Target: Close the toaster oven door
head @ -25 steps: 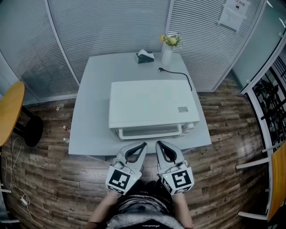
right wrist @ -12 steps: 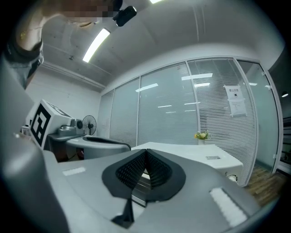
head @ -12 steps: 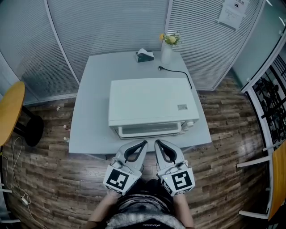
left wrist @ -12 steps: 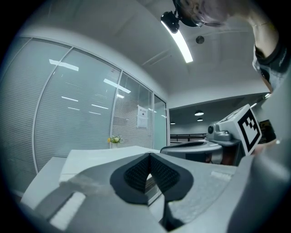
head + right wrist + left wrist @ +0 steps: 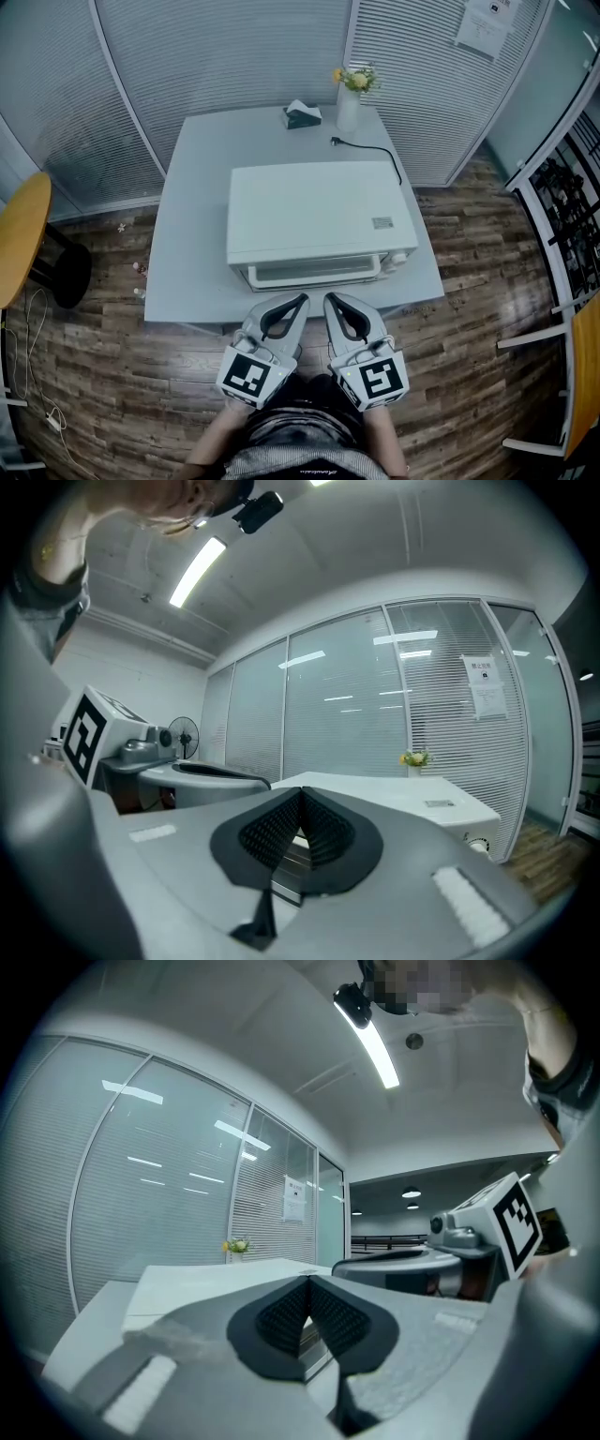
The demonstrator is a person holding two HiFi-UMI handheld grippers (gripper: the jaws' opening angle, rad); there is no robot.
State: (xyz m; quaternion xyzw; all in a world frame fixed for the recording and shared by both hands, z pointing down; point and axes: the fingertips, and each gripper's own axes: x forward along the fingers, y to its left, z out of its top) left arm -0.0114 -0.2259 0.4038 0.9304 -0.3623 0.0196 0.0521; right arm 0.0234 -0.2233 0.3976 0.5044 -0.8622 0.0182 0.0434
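Grey table (image 5: 187, 234) (wood floor (image 5: 112, 375) around) bears white toaster oven (image 5: 319, 211).

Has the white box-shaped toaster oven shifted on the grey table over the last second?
No. The white toaster oven keeps the same gap to the black plug and to the front edge of the grey table.

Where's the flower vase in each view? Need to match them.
Head view: flower vase top centre, at the far edge of the table, behind the toaster oven.
Left gripper view: flower vase small, left of centre, beyond the oven's top.
Right gripper view: flower vase right of centre, beyond the oven's top.
Shared landmark: the toaster oven.
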